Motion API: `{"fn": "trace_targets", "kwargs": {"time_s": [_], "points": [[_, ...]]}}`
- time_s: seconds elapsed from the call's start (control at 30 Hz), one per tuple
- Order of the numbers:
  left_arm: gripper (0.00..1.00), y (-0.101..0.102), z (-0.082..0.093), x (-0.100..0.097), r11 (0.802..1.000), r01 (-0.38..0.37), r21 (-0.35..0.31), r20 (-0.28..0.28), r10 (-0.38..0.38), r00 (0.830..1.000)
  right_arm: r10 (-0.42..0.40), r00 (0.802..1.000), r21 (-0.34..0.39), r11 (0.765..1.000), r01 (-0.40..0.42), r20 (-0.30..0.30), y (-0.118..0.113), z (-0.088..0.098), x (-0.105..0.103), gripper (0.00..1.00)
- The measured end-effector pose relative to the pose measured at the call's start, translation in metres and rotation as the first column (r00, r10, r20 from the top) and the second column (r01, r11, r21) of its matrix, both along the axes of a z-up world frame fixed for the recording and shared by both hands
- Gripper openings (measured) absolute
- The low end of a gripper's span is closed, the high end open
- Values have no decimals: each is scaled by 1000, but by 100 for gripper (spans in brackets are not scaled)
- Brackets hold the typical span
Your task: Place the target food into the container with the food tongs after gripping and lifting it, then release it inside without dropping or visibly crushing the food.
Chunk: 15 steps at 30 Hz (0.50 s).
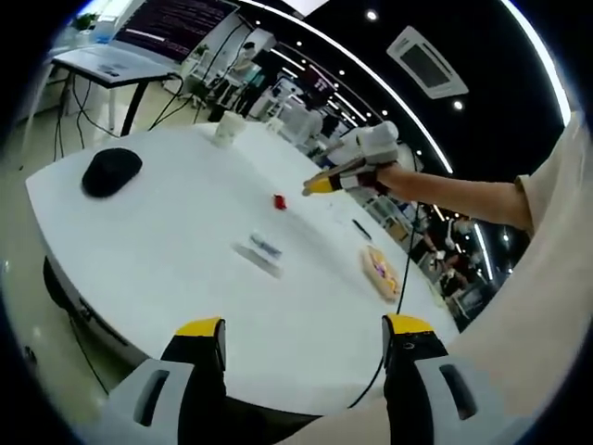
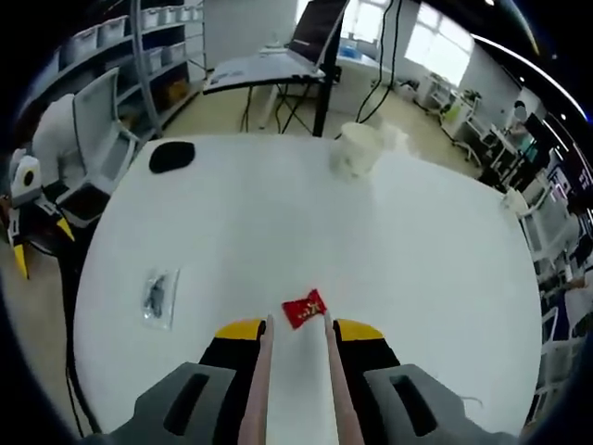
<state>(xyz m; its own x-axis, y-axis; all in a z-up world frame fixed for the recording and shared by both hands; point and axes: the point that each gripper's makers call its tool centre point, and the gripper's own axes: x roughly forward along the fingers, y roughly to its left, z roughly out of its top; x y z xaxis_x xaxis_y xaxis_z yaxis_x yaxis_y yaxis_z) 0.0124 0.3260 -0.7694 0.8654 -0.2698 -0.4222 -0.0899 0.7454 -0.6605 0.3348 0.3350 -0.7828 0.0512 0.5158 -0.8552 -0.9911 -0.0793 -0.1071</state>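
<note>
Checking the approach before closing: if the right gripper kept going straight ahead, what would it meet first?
Most likely the red food packet, lying on the white table just beyond the tong tips held in the right gripper.

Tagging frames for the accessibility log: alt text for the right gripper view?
Food tongs held in the right hand-held gripper point at a small red wrapped food item on a white table, the tong tips open on either side of it and just short of it. A clear packet lies further left, a black object and a white container at the far edge.
</note>
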Motion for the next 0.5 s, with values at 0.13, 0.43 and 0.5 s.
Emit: {"fn": "trace_targets", "kwargs": {"time_s": [0.13, 0.43, 0.5], "points": [[69, 1, -2, 1, 1000, 5, -5, -3, -5, 1000, 12, 1000, -10, 1000, -12, 0, 2, -4, 1, 28], [69, 6, -4, 3, 1000, 25, 14, -11, -25, 1000, 49, 999, -42, 998, -49, 0, 11, -17, 1, 28], [69, 6, -5, 2, 999, 34, 22, -15, -33, 999, 60, 998, -52, 997, -59, 2, 13, -20, 1, 28]]}}
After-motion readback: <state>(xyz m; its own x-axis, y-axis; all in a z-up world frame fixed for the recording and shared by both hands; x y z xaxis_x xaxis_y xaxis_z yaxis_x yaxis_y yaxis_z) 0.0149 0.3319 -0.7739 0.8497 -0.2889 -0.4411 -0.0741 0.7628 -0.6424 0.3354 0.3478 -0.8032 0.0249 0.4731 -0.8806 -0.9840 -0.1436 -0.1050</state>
